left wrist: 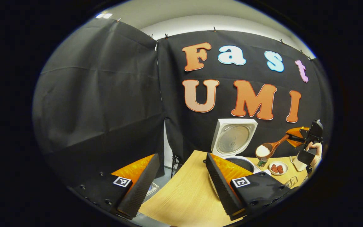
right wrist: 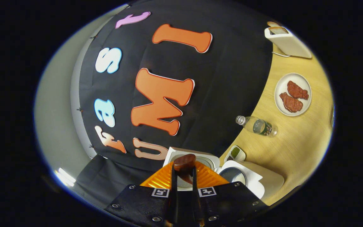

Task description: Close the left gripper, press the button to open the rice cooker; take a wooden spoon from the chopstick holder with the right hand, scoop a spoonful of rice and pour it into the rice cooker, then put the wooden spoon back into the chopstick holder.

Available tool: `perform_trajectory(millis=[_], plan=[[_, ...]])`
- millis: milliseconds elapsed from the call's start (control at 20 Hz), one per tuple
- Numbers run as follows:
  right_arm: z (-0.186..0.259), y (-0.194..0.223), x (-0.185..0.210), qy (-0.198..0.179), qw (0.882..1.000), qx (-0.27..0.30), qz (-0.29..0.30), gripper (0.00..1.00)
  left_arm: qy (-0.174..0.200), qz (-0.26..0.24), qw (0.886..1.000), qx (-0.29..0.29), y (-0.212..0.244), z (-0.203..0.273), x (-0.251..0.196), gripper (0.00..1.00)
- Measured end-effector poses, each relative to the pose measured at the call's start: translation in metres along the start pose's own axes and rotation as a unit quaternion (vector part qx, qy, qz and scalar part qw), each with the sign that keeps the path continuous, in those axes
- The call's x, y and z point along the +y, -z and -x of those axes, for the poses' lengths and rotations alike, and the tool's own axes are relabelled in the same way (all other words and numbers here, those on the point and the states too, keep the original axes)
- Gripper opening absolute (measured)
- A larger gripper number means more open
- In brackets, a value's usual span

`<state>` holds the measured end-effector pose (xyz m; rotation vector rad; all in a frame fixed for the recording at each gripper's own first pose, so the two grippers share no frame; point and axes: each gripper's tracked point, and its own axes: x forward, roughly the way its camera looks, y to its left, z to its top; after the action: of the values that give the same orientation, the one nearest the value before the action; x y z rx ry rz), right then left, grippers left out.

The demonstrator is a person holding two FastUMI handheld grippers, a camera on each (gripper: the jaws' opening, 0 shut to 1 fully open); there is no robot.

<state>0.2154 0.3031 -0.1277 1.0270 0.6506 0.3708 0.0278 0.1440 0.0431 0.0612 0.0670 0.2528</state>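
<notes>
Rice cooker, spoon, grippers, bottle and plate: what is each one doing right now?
Rice cooker: lid up, open.
Wooden spoon: full of white rice, held in the air near the cooker.
Right gripper: shut on the spoon's handle.
Left gripper: open, holding nothing.
Bottle: standing on the table, cap on.
Plate: on the table, two reddish pieces on it.

From my left gripper view: white rice cooker (left wrist: 232,142) sits at the back of the light wooden table (left wrist: 181,195), lid up against the booth wall. Wooden spoon heaped with white rice (left wrist: 265,150) hangs just right of the lid, above the table. Small white plate with two red pieces (left wrist: 278,168) lies right of the cooker, clear plastic bottle (left wrist: 262,163) between them.
</notes>
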Motion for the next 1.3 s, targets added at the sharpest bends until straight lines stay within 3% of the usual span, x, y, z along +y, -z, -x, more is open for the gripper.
perform_trajectory(millis=[350, 1300], plan=[[-0.017, 0.005, 0.023, -0.009, 0.999, -0.001, 0.052, 0.19, -0.013, 0.007, 1.000, 0.003, 0.001, -0.004, 0.013, 1.00], [-0.027, -0.002, 0.038, -0.013, 0.991, -0.011, 0.130, 0.19, -0.018, 0.010, 1.000, 0.011, 0.010, -0.011, 0.021, 1.00]])
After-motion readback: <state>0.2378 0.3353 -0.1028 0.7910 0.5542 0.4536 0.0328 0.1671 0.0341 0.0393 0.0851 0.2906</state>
